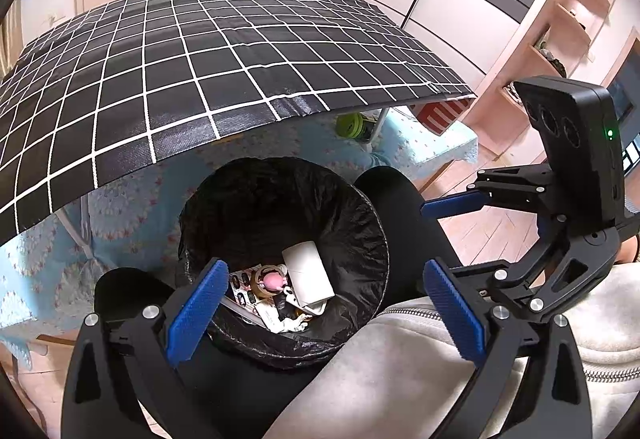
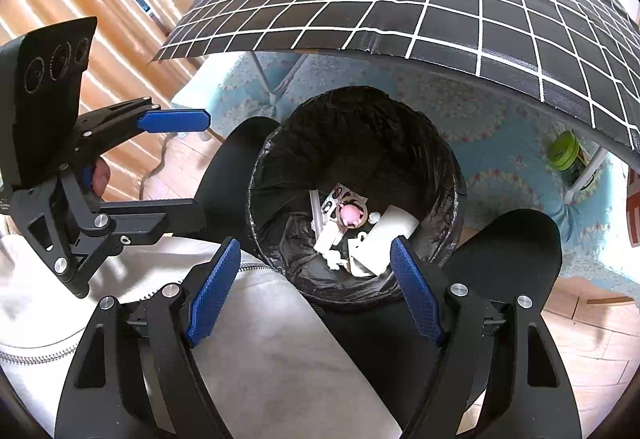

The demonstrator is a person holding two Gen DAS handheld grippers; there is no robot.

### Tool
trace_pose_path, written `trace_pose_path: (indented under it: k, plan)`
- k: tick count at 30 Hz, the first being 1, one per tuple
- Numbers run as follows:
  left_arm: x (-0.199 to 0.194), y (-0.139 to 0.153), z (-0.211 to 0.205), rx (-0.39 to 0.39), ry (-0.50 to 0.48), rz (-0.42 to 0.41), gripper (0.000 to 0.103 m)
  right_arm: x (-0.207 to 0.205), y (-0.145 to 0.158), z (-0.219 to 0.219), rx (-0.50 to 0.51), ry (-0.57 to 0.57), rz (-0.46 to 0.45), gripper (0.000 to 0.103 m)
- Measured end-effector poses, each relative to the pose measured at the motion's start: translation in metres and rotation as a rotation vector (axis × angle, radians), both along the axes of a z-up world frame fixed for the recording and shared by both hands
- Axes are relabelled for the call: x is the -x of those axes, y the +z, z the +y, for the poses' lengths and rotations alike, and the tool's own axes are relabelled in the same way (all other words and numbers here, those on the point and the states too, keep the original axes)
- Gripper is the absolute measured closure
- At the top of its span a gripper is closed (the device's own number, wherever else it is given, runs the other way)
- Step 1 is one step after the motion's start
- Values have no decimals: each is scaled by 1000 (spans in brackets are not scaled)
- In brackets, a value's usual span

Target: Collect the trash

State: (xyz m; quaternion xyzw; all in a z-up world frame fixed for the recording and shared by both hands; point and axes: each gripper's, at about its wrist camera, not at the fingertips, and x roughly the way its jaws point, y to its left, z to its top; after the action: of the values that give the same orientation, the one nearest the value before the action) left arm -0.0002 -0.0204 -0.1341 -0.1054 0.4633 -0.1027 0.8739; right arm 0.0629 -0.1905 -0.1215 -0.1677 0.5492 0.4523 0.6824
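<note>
Left gripper spread wide, blue pads apart with nothing between them, tilted down over the trash bin. Right gripper likewise spread and empty, hovering above the same bin; seen from the left wrist at the right side, fingers apart.

Trash gathered at the bottom of the bin: a white rounded box, the largest piece, long axis running from the bin's middle toward its near wall, one end tipped up; same box in the right view. Just beside it, a small pink figure-shaped piece in a tan ring, resting on a printed card or packet. Also crumpled white scraps touching the box's lower end. Finer detail too small to tell.

Bin round, lined with a crinkled black bag, standing on the floor between two dark-clad knees, just below the near edge of the table, which wears a black cloth gridded in white. Green jar under the table's far right corner. Grey zipped garment nearest the cameras.
</note>
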Motion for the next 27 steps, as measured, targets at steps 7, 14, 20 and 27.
trace_pose_path:
  k: [7, 14, 20, 27]
  plan:
    - [0, 0, -1, -1, 0, 0, 8, 1, 0, 0, -1, 0, 0, 26]
    - [0, -1, -1, -2, -1, 1, 8, 1, 0, 0, -1, 0, 0, 26]
    - [0, -1, -1, -2, -2, 2, 8, 2, 0, 2, -1, 2, -2, 26]
    - [0, -1, -1, -2, -2, 3, 8, 2, 1, 1, -5, 8, -3, 26]
